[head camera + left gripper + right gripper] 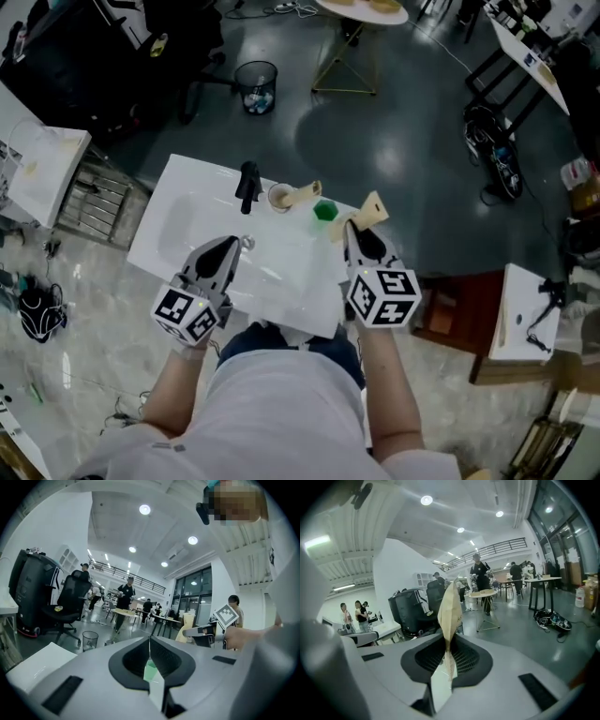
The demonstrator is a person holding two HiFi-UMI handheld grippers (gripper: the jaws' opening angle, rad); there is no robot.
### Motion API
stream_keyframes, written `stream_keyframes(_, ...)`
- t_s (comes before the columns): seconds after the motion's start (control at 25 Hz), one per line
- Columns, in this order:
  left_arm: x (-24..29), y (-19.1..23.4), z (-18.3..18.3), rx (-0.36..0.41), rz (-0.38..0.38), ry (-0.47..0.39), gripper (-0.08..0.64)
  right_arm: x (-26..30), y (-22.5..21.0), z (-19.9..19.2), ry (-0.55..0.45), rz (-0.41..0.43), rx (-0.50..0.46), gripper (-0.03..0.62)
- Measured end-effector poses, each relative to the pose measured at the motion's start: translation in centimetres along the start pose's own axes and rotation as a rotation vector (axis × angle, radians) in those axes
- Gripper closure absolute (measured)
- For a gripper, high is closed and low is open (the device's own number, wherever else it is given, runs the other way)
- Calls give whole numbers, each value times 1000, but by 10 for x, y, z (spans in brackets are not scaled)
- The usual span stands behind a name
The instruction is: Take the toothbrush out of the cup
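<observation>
The right claw [350, 232] pinches a tan flat strip [450, 606], seemingly the toothbrush, which sticks out past its tips and clear of the cup [278, 197]. That cup stands ahead of and between both claws, holding another tan piece [306, 193] that leans toward the right claw. The left claw [238, 247] is pressed together on nothing.

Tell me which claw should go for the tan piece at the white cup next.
Left, probably. The left claw is shut on nothing and points toward the white round cup and its tan piece. The right claw is clamped on another flat tan piece.
</observation>
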State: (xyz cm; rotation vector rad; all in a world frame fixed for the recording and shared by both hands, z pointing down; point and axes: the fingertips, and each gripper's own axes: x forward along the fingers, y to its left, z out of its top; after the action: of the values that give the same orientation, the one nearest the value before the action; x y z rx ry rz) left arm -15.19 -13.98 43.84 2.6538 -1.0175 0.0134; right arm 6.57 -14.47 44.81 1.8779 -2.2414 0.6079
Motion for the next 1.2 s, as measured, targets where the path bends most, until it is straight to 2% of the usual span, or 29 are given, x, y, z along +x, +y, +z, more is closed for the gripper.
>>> stream_keyframes(0.28,-5,34,-5,48,-86,63,541,5,38,-9,-20,-75,52,540)
stream_keyframes(0.8,37,1,-19,92,-200,147,540,-27,40,-12,-30,-142,110,540)
stream_keyframes(1.04,67,-12,-30,140,-208,182,537,-38,34,-17,-31,-157,125,540)
stream_keyframes(1.2,89,-15,-46,172,-191,214,496,-43,28,-24,-31,-166,144,540)
